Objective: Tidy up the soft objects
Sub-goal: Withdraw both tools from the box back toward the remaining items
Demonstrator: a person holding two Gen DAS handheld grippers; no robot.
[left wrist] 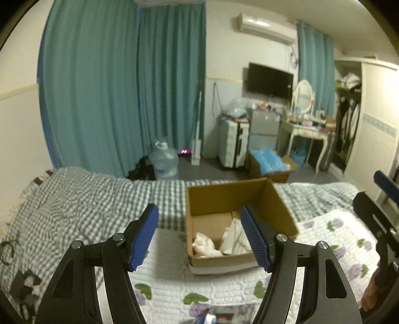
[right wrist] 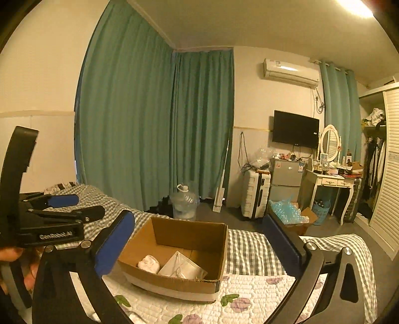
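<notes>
Dim, warm ceiling light glares top right; left view blurred; fisheye edges bend and darken.

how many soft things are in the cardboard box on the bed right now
2. A crumpled white bundle lies at the left of the cardboard box floor; a folded white piece leans beside it, to the right. The near wall may hide more.

Floor-length teal curtains fill the centre-left of the frame against pale walls. At upper right hang a white wall air conditioner and a black flat television; below them stand a white dressing table with oval mirror, a white hard-shell suitcase and a clear water jug on the dark grey floor.
</notes>
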